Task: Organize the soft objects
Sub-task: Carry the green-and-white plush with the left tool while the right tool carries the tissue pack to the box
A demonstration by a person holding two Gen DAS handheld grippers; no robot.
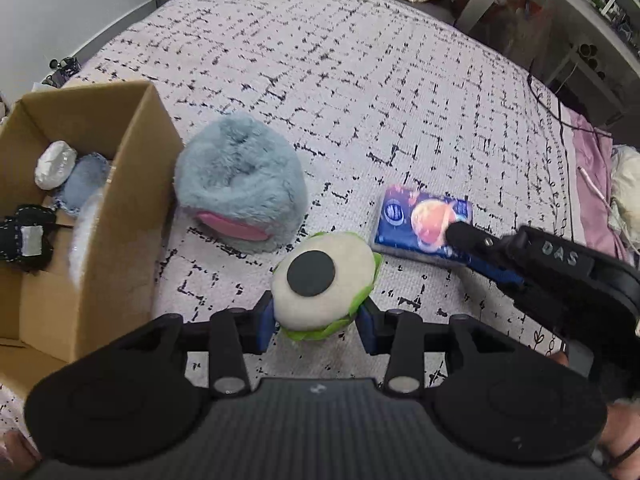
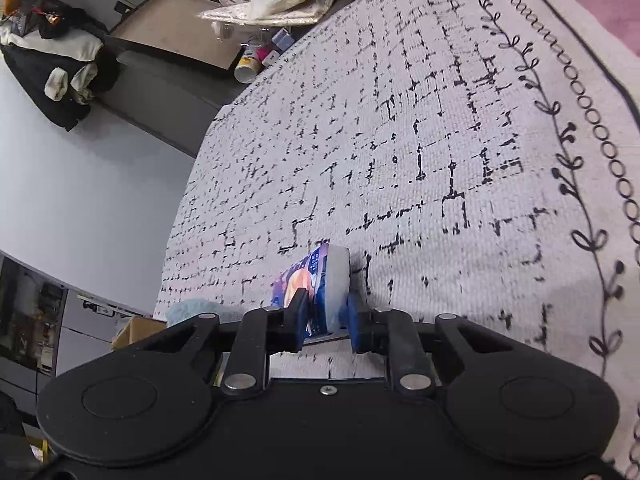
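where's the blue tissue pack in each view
Left wrist view: the blue tissue pack lies right of centre on the patterned bedspread, with the right gripper at its near end.
Right wrist view: it sits low at centre, between that gripper's fingers.
Shared landmark: the fluffy blue plush, a sliver at lower left.

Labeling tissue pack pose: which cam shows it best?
Left wrist: the tissue pack lies flat, printed face fully visible, right gripper at its edge. Right wrist shows only its end, between the fingers.
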